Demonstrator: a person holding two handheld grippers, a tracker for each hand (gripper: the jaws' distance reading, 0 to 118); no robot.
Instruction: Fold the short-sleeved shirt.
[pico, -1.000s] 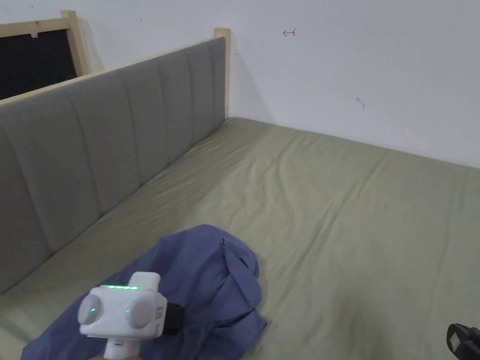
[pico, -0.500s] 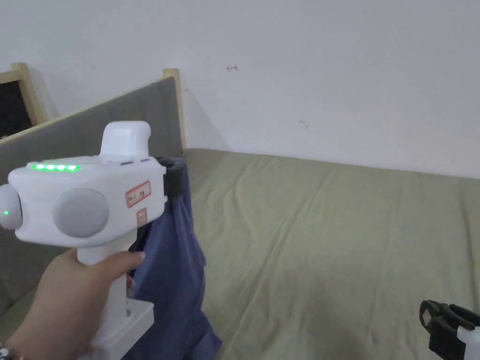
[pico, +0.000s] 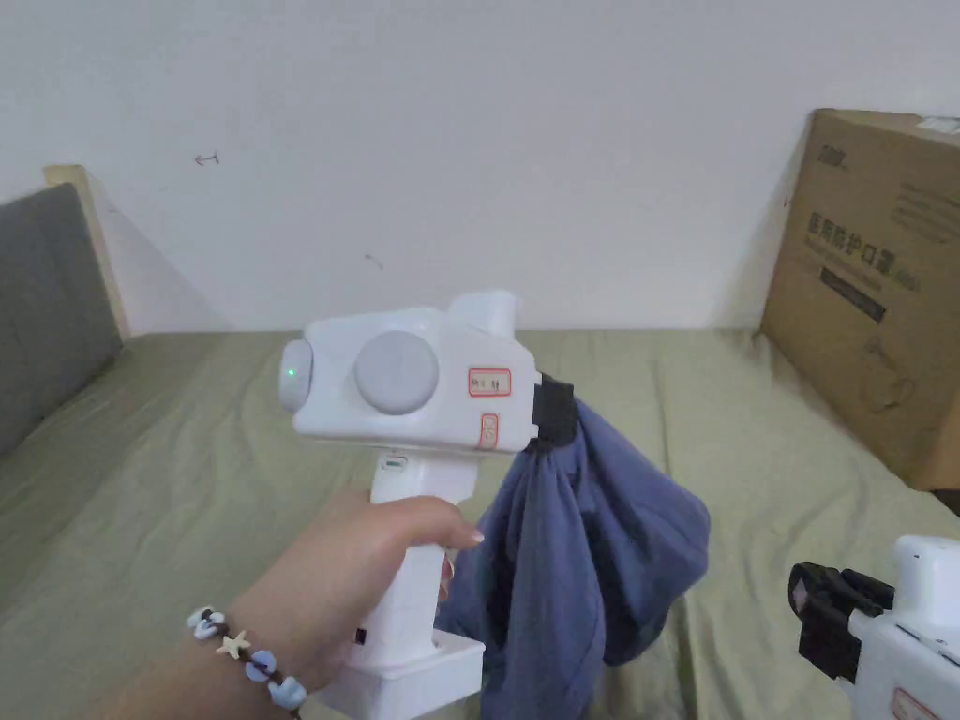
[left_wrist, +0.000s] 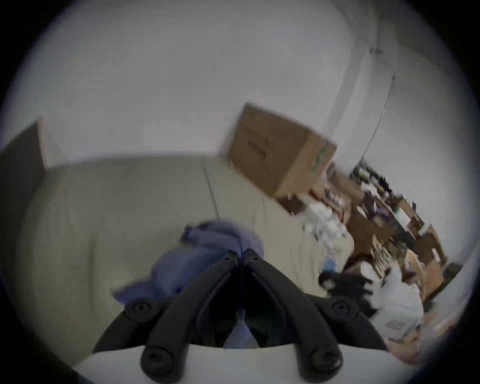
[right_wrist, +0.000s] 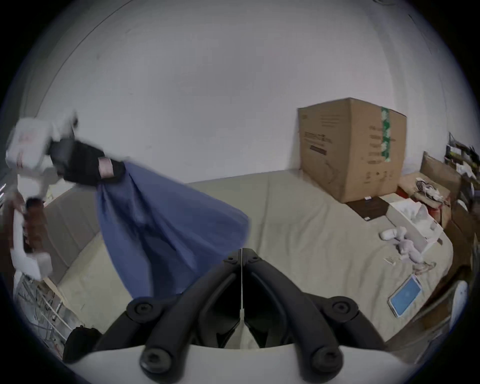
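A blue short-sleeved shirt (pico: 591, 544) hangs bunched in the air over the green bed (pico: 187, 469), pinched at its top by my left gripper (pico: 553, 412). The left gripper view has the jaws pressed together on blue cloth (left_wrist: 207, 249) at the left gripper (left_wrist: 241, 253). From the right gripper view the shirt (right_wrist: 161, 223) swings below the left gripper (right_wrist: 114, 169), blurred. My right gripper (pico: 816, 609) sits low at the right, away from the shirt. Its jaws meet with nothing between them at the right gripper (right_wrist: 241, 253).
A large cardboard box (pico: 872, 281) stands on the bed's far right against the white wall. The grey headboard (pico: 47, 300) is at the left. Small white items (right_wrist: 405, 233) and a blue tablet (right_wrist: 405, 293) lie near the bed's right edge.
The left gripper has lifted the shirt off the bed and carried it up and rightward. My head has turned right, bringing the box into view. The right gripper has risen a little.
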